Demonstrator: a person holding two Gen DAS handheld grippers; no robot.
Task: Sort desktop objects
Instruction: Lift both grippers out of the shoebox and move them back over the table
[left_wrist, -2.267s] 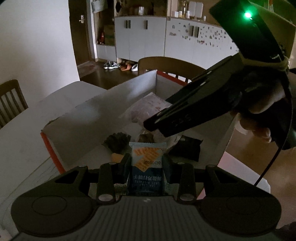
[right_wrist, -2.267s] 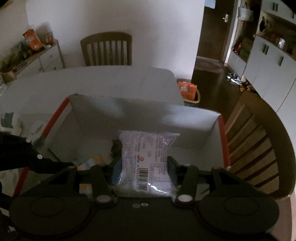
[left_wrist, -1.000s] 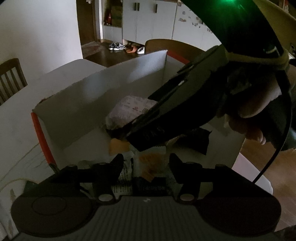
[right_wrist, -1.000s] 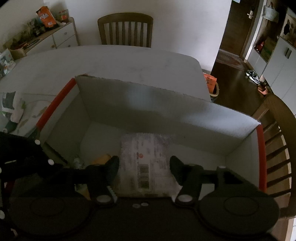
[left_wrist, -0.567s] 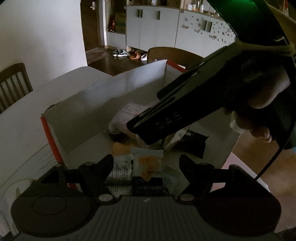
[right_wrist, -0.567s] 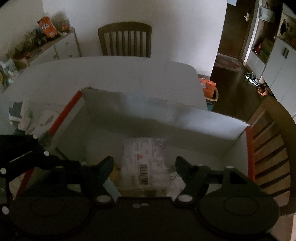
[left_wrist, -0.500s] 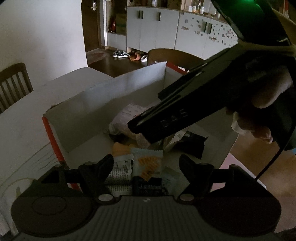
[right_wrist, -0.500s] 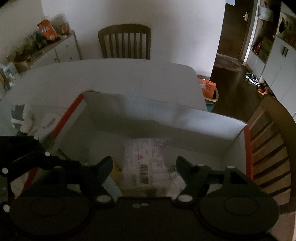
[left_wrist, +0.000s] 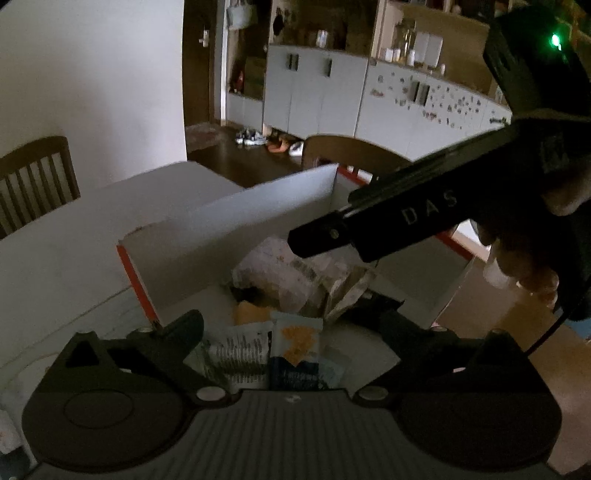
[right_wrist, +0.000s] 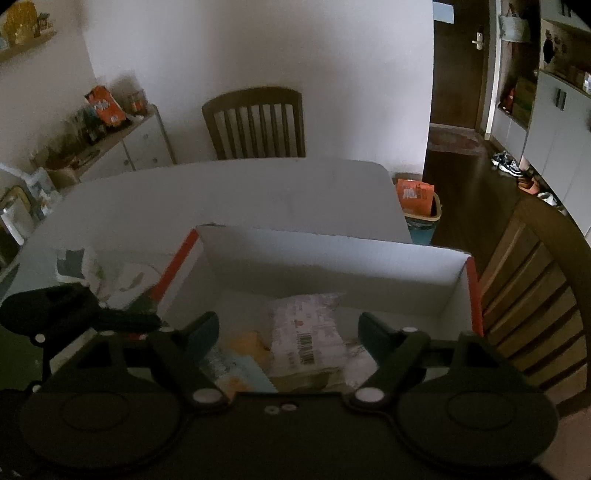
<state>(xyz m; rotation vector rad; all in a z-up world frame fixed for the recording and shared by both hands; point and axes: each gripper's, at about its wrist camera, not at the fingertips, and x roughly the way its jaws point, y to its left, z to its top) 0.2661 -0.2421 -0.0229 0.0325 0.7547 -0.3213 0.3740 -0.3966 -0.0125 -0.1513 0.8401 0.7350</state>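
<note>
A white cardboard box (left_wrist: 236, 229) with orange edges sits on the white table; it also shows in the right wrist view (right_wrist: 332, 266). Inside lie a blue and orange snack packet (left_wrist: 295, 350), a clear barcoded bag (right_wrist: 306, 339) and other packets. My left gripper (left_wrist: 291, 325) is open and empty above the box's near end. My right gripper (right_wrist: 288, 328) is open and empty above the clear bag. The right gripper's dark body (left_wrist: 406, 218) crosses the left wrist view over the box.
A wooden chair (right_wrist: 255, 122) stands behind the table and another (right_wrist: 532, 295) beside the box's right end. A printed cloth and small items (right_wrist: 99, 277) lie left of the box. A bin with an orange bag (right_wrist: 419, 206) stands on the floor.
Both grippers opened and let go of their packets, which now lie in the box. Both have since lifted and drawn back from the box.
</note>
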